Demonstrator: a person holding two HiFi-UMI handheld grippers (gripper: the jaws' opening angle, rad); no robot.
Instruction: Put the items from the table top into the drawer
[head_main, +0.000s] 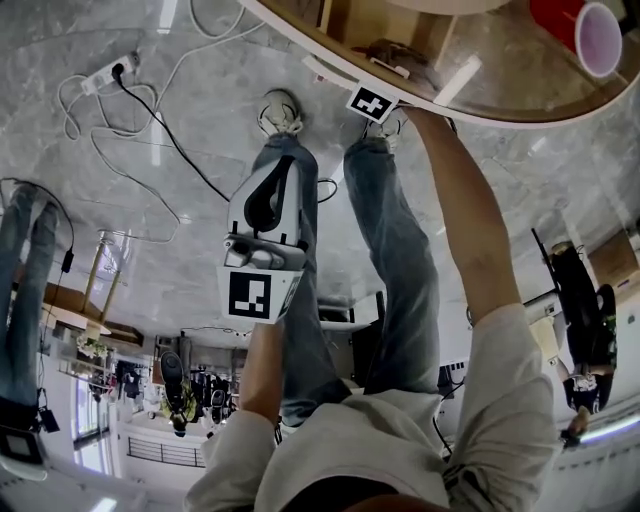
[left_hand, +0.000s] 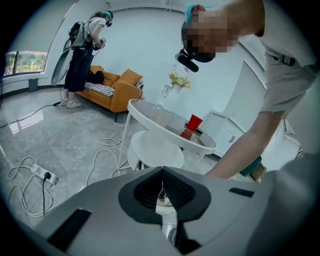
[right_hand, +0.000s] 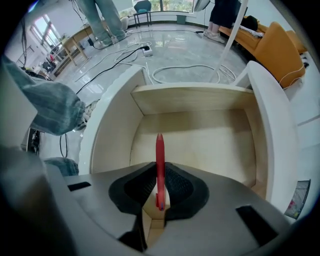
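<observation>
Pen poised over the open drawer
Our left gripper (left_hand: 162, 171) hangs away from the drawer (right_hand: 210, 145), jaws together on nothing. Our right gripper (right_hand: 160, 170) is the nearer, jaws clamped on the red pen (right_hand: 159, 150), whose long axis points tip-down at the middle of the drawer floor, clear of its walls.

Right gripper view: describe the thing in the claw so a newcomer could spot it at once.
Find the open pale wooden drawer with white curved walls that fills this view. Over its bare bottom, the right claw clamps a slim red plastic pen, tip pointing into the drawer. It is the only red thing here, between dark ribbed pads.
</observation>
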